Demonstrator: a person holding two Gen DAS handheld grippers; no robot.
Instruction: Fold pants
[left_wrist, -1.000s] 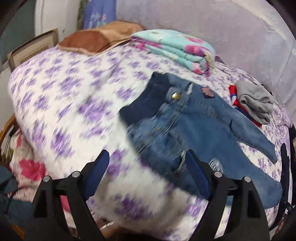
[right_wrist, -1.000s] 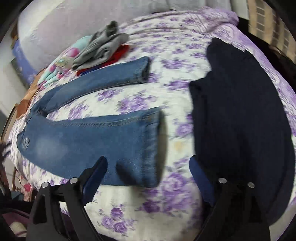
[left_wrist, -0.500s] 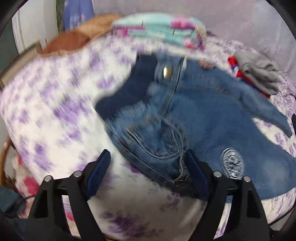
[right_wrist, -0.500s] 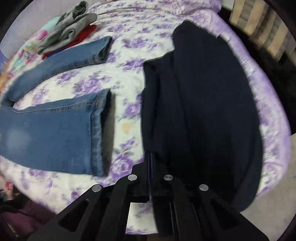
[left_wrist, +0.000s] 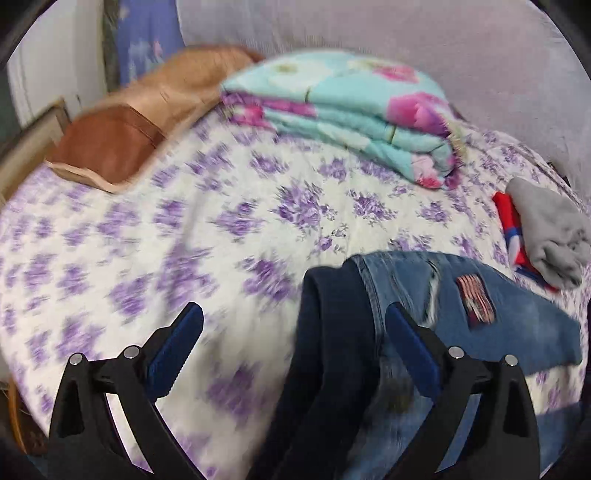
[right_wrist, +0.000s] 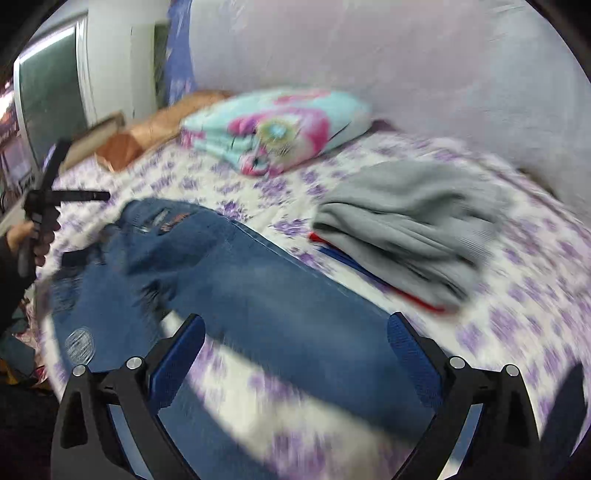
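Note:
Blue jeans (left_wrist: 491, 325) lie spread on a bed with a purple-flowered sheet (left_wrist: 184, 229). In the left wrist view my left gripper (left_wrist: 295, 343) is open, with the dark waistband end of the jeans (left_wrist: 325, 332) between its fingers, and nothing is clamped. In the right wrist view my right gripper (right_wrist: 295, 350) is open and hovers over one jeans leg (right_wrist: 280, 295); the waist (right_wrist: 162, 221) lies far left. The left gripper (right_wrist: 48, 199) shows there at the left edge, held by a hand.
A folded turquoise floral blanket (left_wrist: 351, 110) and a brown pillow (left_wrist: 140, 125) lie at the head of the bed. A folded grey garment on red cloth (right_wrist: 413, 218) lies beside the jeans. A pale wall (right_wrist: 369, 55) runs behind the bed.
My right gripper was shut over dark pants half a second ago; it is now open and has swung over the jeans leg. My left gripper has moved to the waistband end.

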